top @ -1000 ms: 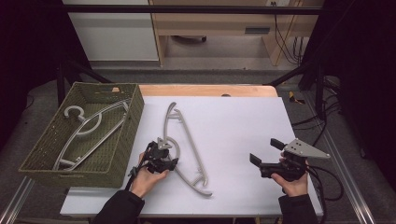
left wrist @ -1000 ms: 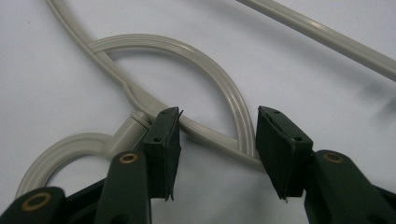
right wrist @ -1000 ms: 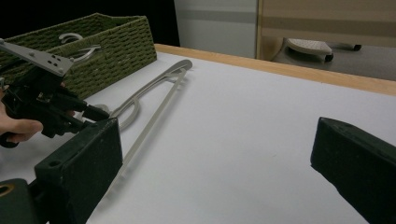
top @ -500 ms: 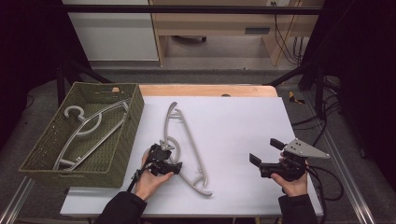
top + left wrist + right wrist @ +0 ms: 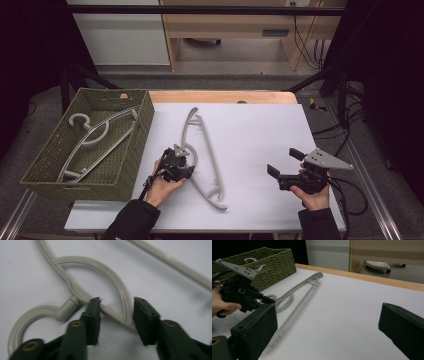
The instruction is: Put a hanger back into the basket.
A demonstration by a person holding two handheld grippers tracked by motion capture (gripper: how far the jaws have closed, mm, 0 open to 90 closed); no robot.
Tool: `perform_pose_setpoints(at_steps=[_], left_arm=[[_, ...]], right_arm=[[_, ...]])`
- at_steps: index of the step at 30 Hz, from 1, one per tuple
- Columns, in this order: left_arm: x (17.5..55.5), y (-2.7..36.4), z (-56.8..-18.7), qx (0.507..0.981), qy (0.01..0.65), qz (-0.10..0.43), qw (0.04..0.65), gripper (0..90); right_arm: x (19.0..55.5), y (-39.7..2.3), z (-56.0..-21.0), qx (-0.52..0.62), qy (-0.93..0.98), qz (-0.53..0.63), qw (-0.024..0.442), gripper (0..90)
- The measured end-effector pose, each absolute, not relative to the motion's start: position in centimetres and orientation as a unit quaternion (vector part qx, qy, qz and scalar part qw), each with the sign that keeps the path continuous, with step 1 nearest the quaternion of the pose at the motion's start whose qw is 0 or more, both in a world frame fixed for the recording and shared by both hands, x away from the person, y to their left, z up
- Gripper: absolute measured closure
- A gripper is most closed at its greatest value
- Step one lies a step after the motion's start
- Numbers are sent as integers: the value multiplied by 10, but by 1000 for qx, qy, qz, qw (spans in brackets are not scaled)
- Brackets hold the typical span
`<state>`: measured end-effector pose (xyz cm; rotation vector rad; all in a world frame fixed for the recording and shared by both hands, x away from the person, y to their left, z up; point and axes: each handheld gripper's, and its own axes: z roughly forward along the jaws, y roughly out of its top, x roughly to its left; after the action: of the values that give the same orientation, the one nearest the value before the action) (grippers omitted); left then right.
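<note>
A white table (image 5: 250,140) takes up most of the high view, with a strip of bare wood along its far edge. At its left edge stands a green woven basket (image 5: 131,150), and a grey hanger (image 5: 95,137) lies inside it, hook toward the far end.

A second grey hanger (image 5: 202,150) lies flat on the table just right of the basket, running from the far side toward the near edge, its long bar (image 5: 297,308) straight and its shoulder curved. In the left gripper view its hook (image 5: 27,317) curls at the lower left, joined to the neck where the curved inner loop (image 5: 117,287) meets the shoulder.

The left gripper (image 5: 181,162) is down at that hanger's neck, held by the person's left hand (image 5: 162,185), which comes in from the near edge. Its jaws have just been closing. In the left gripper view they stand at a narrow gap astride the hanger's frame beside the hook: the thin rod runs between them and the left pad sits against it, while the right pad looks just off the loop, so a firm grip cannot be told.

The right gripper (image 5: 282,170) rests in the right hand (image 5: 312,197) over the table's right part, well apart from the hanger. Its jaws stand wide with nothing between them.
</note>
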<state>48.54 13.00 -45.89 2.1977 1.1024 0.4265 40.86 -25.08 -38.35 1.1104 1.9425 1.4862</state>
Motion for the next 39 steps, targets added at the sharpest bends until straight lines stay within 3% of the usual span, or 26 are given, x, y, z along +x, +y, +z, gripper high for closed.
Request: perform_pose_setpoints(at_steps=[2,5,6,8,12,20,29,31,34,36,37,39], left_arm=[[473,127,-450,829,401,139,365,606],[462,120,-445,838,371,129,378,669],[456,114,-445,843,360,117,381,738],[442,97,-454,863,337,88,365,796],[432,85,-465,875,323,82,350,874],[431,102,-464,889,326,55,318,898],[420,142,-459,893,335,69,294,895],[418,153,-454,882,346,79,309,823],[418,172,-446,857,385,125,320,610],[419,174,-447,851,396,127,321,570],[422,176,-452,844,414,126,317,482],[424,175,-456,841,421,124,316,434]], right_arm=[[408,-251,-383,403,705,538,226,24],[408,-252,-383,403,704,539,226,24],[408,-251,-383,403,705,539,226,24],[408,-252,-383,402,704,540,226,24],[408,-252,-383,402,704,541,225,24],[408,-251,-383,401,706,539,226,24],[408,-250,-384,403,706,538,225,24],[409,-249,-385,403,706,536,226,24],[409,-250,-385,404,707,535,226,24],[409,-250,-385,403,707,536,226,24],[408,-250,-385,404,707,535,226,24],[409,-249,-385,404,707,535,226,24]])
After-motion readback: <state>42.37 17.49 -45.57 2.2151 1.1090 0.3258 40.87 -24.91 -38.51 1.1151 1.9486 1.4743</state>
